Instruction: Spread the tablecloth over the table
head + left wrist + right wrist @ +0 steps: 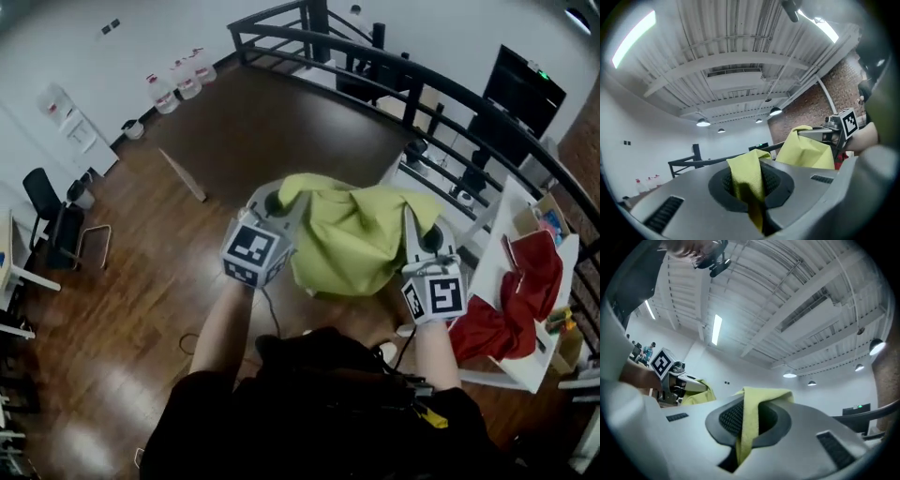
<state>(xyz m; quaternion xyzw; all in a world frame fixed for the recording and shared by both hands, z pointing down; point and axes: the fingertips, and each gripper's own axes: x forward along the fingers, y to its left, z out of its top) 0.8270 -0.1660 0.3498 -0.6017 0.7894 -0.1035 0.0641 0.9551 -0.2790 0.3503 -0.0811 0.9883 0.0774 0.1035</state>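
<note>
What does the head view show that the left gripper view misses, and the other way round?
Only the head view: the wood floor, a red cloth on a white table, and water jugs by the wall. Only the left gripper view: the ceiling, its lamps and a brick wall. Both: the green cloth, pinched shut in the left tool and the right tool, plus the black railing.

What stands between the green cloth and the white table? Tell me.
A bunched red cloth lies on the white table, covering much of it. The green cloth hangs clamped in the left claw and right claw.
</note>
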